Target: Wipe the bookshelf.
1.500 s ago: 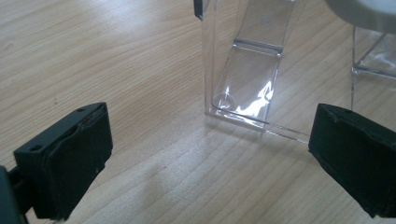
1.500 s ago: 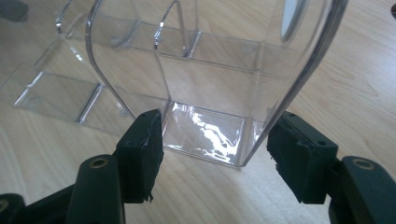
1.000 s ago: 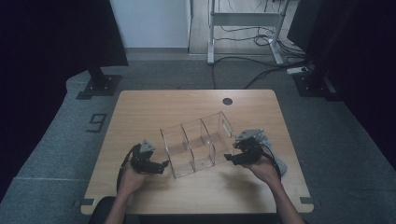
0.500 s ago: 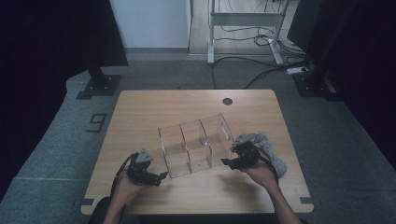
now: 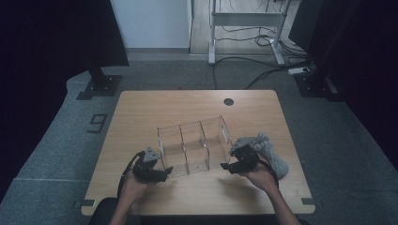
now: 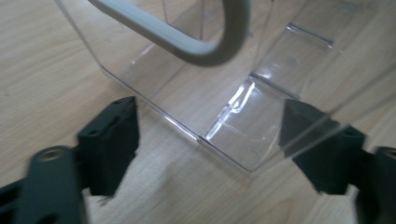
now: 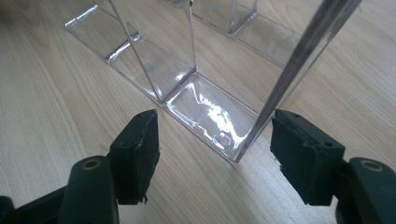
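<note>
A clear plastic organiser (image 5: 195, 145) with several compartments stands in the middle of the wooden table (image 5: 187, 110). My left gripper (image 5: 162, 174) is at its near left corner. The jaws have just been closing; that corner (image 6: 224, 144) lies between them, and the left pad (image 6: 114, 140) stands clear of the wall. My right gripper (image 5: 227, 165) is at the near right corner. Its jaws straddle this corner (image 7: 236, 156), with a gap beside the left pad (image 7: 140, 149). The right pad (image 7: 301, 156) sits close against the upright edge.
A grey cloth (image 5: 272, 154) lies on the table just right of my right hand. A small dark hole (image 5: 228, 101) marks the table's far side. A grey curved bar (image 6: 201, 44) crosses the top of the left gripper view.
The organiser has turned from a slanted pose to lie squarer to the table's front edge. My left hand dipped toward the near edge, then came back to the near left corner.
</note>
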A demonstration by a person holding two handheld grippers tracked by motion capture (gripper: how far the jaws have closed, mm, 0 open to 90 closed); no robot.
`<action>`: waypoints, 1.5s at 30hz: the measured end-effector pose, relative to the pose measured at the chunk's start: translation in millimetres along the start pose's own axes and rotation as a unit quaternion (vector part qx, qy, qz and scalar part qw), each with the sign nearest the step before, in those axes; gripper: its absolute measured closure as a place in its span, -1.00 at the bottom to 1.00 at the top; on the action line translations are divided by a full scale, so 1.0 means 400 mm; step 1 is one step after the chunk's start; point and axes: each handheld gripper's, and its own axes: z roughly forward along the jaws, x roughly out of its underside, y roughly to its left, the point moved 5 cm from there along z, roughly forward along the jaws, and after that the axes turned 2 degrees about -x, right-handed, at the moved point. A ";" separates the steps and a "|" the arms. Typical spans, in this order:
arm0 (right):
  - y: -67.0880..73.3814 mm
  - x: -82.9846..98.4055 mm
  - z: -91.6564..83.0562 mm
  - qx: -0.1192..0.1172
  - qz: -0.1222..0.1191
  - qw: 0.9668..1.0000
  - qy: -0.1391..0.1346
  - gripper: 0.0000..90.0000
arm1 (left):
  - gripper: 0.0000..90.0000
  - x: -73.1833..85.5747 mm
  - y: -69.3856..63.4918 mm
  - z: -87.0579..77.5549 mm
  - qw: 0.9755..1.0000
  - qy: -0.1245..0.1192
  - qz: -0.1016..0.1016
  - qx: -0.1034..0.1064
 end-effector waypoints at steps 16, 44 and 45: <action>-0.093 0.015 -0.078 0.070 0.030 0.997 -0.009 -0.47 | -0.10 -0.006 0.063 0.002 0.999 0.008 -0.022 -0.035; -0.252 0.145 -0.160 0.181 0.122 0.976 0.021 -0.44 | 0.17 -0.046 0.126 0.022 0.996 0.015 -0.050 -0.070; -0.254 0.150 -0.153 0.178 0.124 0.976 0.025 -0.43 | 0.17 -0.050 0.125 0.021 0.996 0.012 -0.049 -0.071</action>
